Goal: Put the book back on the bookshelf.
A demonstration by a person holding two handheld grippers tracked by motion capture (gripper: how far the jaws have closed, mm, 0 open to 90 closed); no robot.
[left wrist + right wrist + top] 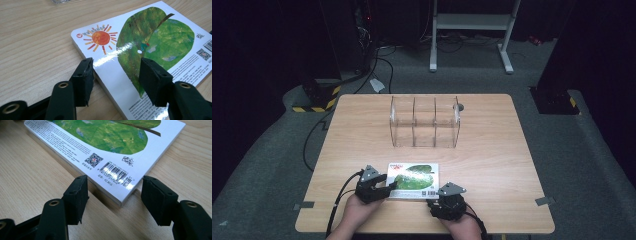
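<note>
A picture book (pixel 413 180) lies flat near the table's front edge, back cover up, with a green leaf and an orange sun on white. My left gripper (pixel 388 186) is open at its left side. In the left gripper view the left gripper (pixel 117 66) has one jaw over the bare wood and the other over the book (pixel 155 37). My right gripper (pixel 438 197) is open at the front right corner. In the right gripper view the right gripper (pixel 115 182) straddles the barcode corner of the book (pixel 110 135) without touching it.
A clear three-compartment organizer (pixel 424 121) stands at the middle back of the wooden table (pixel 492 150), with a small dark round thing (pixel 460 106) beside its right end. Tape marks (pixel 544 201) sit near the front corners. A white stand (pixel 472 22) is beyond the table.
</note>
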